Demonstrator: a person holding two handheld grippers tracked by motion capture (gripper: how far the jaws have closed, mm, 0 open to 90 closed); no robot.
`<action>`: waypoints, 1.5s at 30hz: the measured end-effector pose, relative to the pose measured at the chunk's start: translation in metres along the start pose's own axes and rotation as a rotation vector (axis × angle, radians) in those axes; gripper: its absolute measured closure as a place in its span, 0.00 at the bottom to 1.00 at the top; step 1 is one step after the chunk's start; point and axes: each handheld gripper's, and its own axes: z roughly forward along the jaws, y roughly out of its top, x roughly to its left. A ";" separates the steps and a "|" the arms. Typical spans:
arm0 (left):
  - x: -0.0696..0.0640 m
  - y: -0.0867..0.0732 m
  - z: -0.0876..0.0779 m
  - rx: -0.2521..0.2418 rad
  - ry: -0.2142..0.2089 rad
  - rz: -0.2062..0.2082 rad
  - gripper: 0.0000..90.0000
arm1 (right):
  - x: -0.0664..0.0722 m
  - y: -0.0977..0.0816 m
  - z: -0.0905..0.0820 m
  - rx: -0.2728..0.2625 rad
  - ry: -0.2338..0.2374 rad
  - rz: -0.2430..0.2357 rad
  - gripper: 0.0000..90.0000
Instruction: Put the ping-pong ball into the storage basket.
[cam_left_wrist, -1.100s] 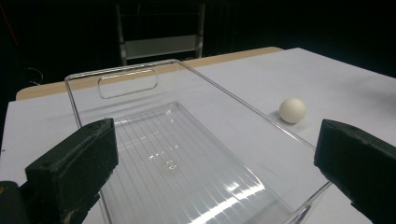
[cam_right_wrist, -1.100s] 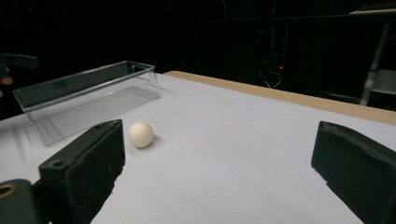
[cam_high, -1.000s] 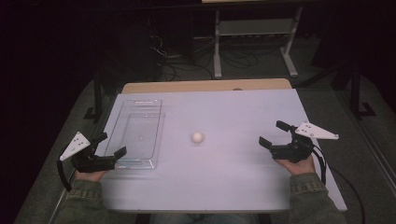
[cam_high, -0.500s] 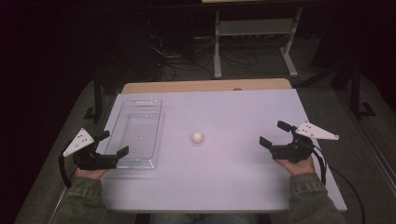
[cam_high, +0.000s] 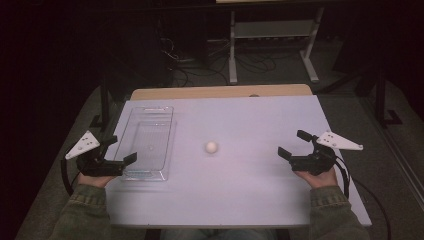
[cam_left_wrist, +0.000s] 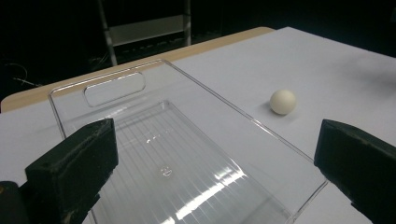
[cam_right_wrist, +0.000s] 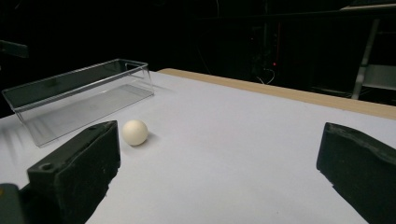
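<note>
Sitting loose on the bare table (cam_high: 260, 200) between both wide-open, empty grippers, just right of the clear tray (cam_high: 148, 142), the white ball (cam_high: 211, 147) is risking rolling away if the right gripper (cam_high: 296, 148) or left gripper (cam_high: 119, 150) is nudging it sideways while closing.

On the table (cam_high: 250, 200) you have one ball (cam_high: 211, 147) and one clear tray (cam_high: 148, 145). You hold two grippers, one per hand: the left gripper (cam_high: 119, 150) and the right gripper (cam_high: 293, 144). One metal rack (cam_high: 270, 30) stands beyond the table.
</note>
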 end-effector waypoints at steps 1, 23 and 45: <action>0.000 0.002 0.000 0.004 0.000 0.010 0.00 | 0.000 0.000 0.000 0.000 0.000 0.000 0.00; -0.006 0.045 0.020 0.061 -0.063 0.093 0.00 | 0.000 0.000 -0.001 0.001 0.010 0.006 0.00; -0.010 0.071 0.052 0.109 -0.119 0.130 0.00 | -0.002 -0.001 -0.002 -0.002 0.011 0.009 0.00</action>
